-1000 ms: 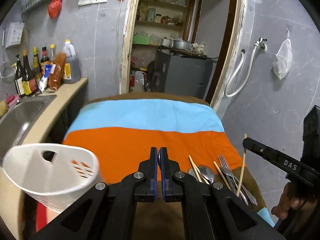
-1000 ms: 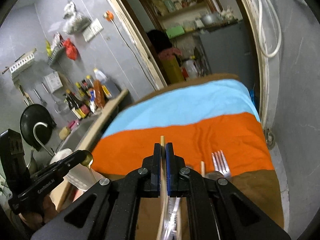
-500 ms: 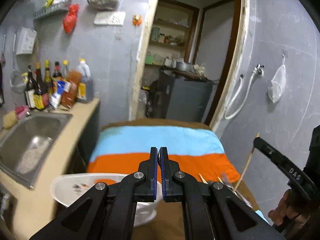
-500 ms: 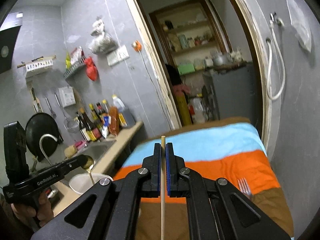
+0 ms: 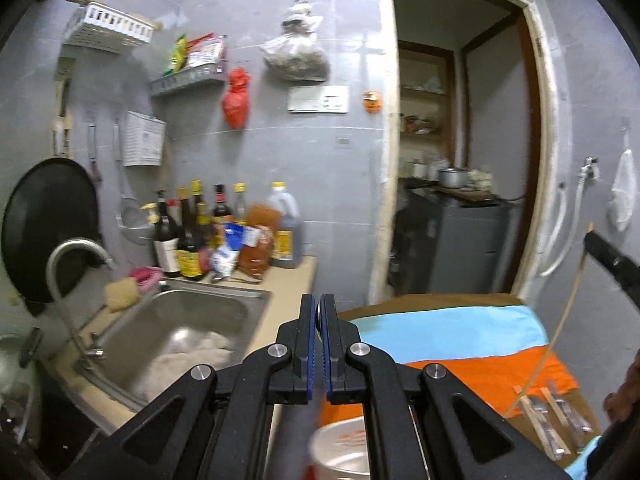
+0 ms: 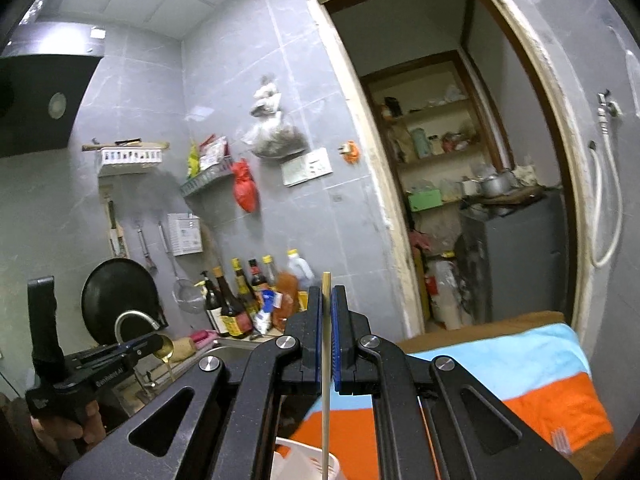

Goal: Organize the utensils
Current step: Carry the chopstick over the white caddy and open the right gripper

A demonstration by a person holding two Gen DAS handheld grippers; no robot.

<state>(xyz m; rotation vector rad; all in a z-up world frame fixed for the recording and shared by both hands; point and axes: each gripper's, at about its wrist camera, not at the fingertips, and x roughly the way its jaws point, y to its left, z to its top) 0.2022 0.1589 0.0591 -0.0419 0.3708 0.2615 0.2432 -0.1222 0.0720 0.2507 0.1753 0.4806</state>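
My left gripper [image 5: 319,302] is shut on a gold-coloured spoon; the right wrist view shows its bowl [image 6: 166,350] at the fingertips and its handle hanging down. My right gripper [image 6: 327,294] is shut on a wooden chopstick [image 6: 326,380] that stands upright between the pads. From the left wrist view that chopstick [image 5: 560,332] hangs from the right gripper at the right edge. A white slotted utensil holder [image 5: 340,452] sits below both grippers; its rim [image 6: 304,460] lies under the chopstick's lower end. More chopsticks and forks [image 5: 552,412] lie on the brown cloth.
The table carries a blue and orange cloth [image 5: 452,336]. To its left are a steel sink [image 5: 180,332] with a curved tap [image 5: 76,248] and a row of sauce bottles [image 5: 208,236]. A black pan [image 5: 48,220] hangs on the wall; a doorway [image 6: 460,200] opens behind.
Both grippers have risen and tipped upward, each keeping its utensil. The table has dropped low in both views, and the white holder now sits at the bottom edge.
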